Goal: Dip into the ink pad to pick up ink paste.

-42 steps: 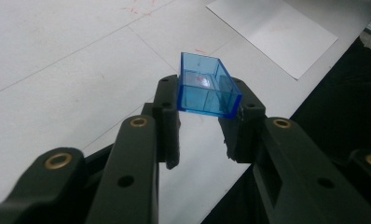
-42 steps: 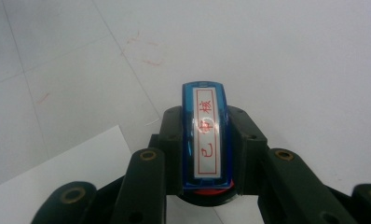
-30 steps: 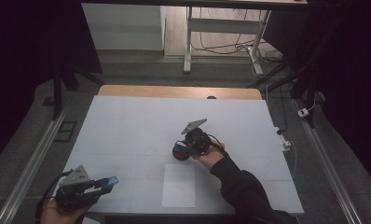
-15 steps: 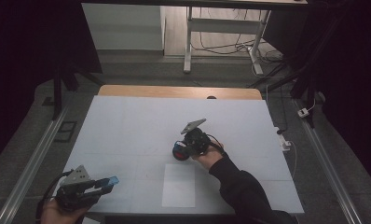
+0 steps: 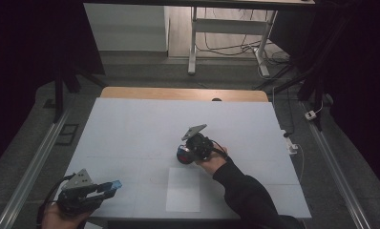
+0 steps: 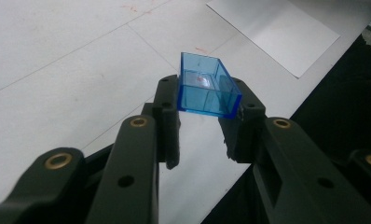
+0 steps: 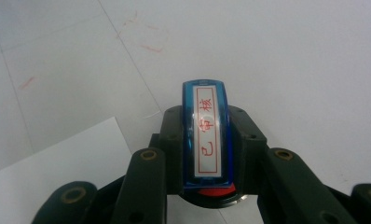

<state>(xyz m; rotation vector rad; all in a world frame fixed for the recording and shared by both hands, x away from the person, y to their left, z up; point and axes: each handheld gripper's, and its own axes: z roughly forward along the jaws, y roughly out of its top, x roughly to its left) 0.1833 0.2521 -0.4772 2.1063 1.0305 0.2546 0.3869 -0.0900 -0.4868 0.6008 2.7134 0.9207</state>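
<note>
Hand-held gripper (image 6: 200,126) in your left hand clamps a clear blue plastic cap (image 6: 207,86) at seven o'clock; your right hand-held gripper (image 7: 207,154) grips a glossy blue stamp (image 7: 207,135) mid-worktop (image 5: 131,129).

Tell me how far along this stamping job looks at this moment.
Done: the blue cap is off, clamped in the left gripper near the table's front left. In hand: the right gripper grips the blue stamp just beyond the white paper sheet. Left: the sheet shows no mark, so stamping and recapping remain.

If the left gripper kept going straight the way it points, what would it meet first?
Probably the white sheet of paper lying on the table; the left gripper, shut on the blue cap, aims toward it, though depth is unclear.
</note>
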